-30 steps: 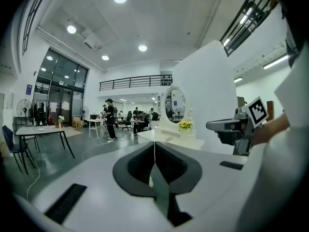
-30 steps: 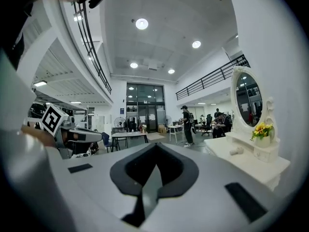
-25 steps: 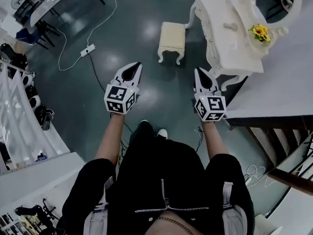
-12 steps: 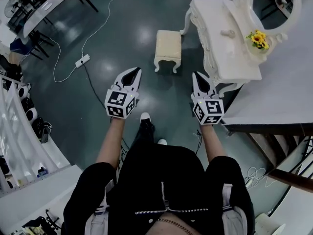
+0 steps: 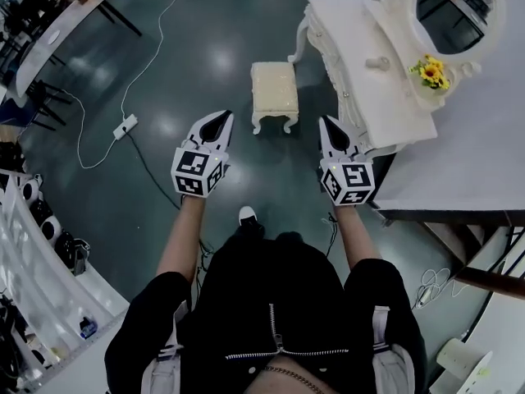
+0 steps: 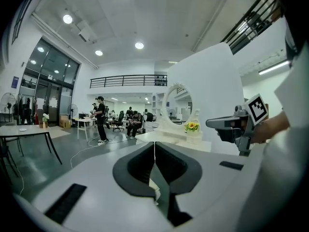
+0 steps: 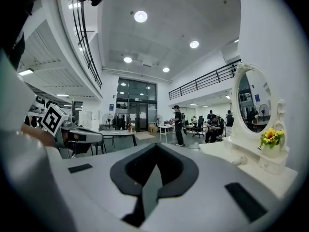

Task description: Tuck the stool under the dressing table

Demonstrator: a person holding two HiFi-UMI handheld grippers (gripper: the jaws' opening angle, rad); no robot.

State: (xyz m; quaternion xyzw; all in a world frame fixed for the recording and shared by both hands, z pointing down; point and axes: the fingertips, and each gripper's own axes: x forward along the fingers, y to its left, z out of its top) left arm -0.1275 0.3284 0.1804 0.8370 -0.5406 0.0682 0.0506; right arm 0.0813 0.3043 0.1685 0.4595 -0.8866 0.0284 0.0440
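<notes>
Judging from where things stood, none of the task was done. The stool (image 5: 274,93) stood upright on its legs on the floor (image 5: 205,64), out in front of the dressing table (image 5: 353,64). It was near the front edge but apart from it, with a strip of bare floor between. No part of the seat was under the dressing table's surface.

Your left gripper (image 5: 223,118) had its jaws pressed together with nothing between them. It was on the side of the stool farther from the dressing table and short of the stool. Your right gripper (image 5: 326,124) was likewise closed tip to tip and empty. It was just off the dressing table's near corner and also clear of the stool. Neither gripper touched the stool or the dressing table, and you stood back from both.

So the whole job was left. You had to close the gap to the stool and get a hold on it or set the grippers against its far side. Then you had to move it toward the dressing table until the seat went under the surface. If you meant to grip the seat or a leg, the jaws first had to come apart.

The opening under the dressing table was hidden beneath its surface in the head view. It was probably free, but I could not confirm that. The flowers (image 5: 432,71) and the mirror (image 5: 451,11) sat at the dressing table's back, well away from the side the stool had to enter.
</notes>
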